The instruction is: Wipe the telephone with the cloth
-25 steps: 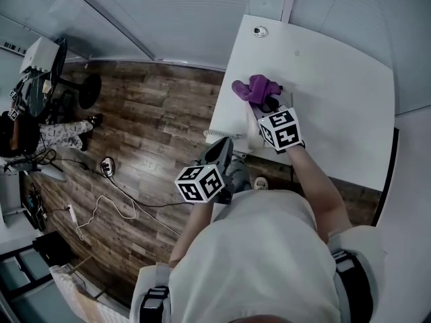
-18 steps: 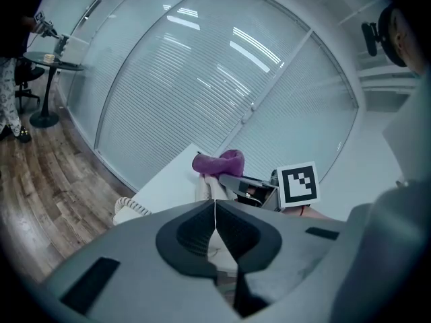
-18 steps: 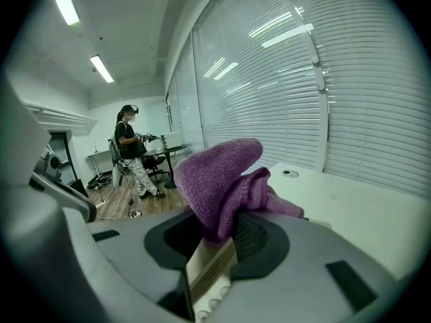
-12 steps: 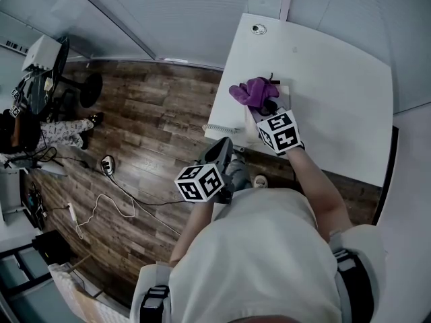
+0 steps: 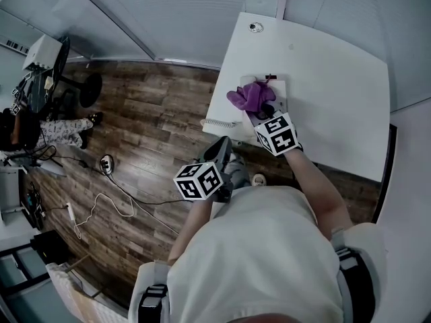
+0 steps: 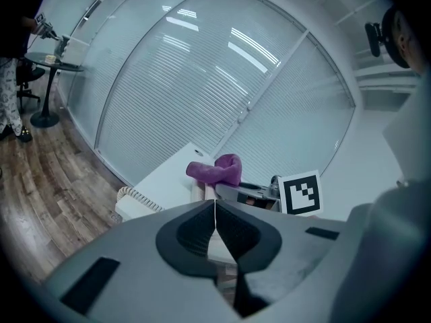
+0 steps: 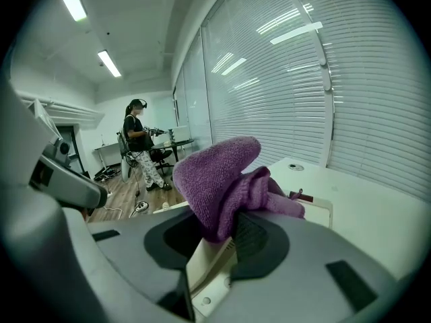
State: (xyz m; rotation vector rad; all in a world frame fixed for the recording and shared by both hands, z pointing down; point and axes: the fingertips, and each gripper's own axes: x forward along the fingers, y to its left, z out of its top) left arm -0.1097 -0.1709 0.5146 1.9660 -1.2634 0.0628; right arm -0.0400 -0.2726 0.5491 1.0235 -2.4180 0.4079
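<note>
A cream telephone (image 5: 276, 89) sits at the near left part of the white table (image 5: 337, 79), and its coiled cord (image 5: 217, 123) hangs over the table's edge. My right gripper (image 5: 261, 112) is shut on a purple cloth (image 5: 250, 96) and presses it on the telephone. In the right gripper view the cloth (image 7: 222, 173) bulges from between the jaws of that gripper (image 7: 225, 237), with the telephone (image 7: 313, 210) right beneath. My left gripper (image 5: 224, 147) hangs shut and empty off the table's near edge; its own view (image 6: 215, 224) looks at the cloth (image 6: 217, 170).
A round grommet (image 5: 253, 26) sits near the table's far left corner. Wood floor (image 5: 148, 113) with cables lies left of the table. A person (image 7: 138, 143) stands by a small round table (image 5: 40, 79) far off. Glass walls with blinds close the far side.
The right gripper has slid the cloth a little toward the near side of the telephone, baring the telephone's far edge. The left gripper has stayed where it was.
</note>
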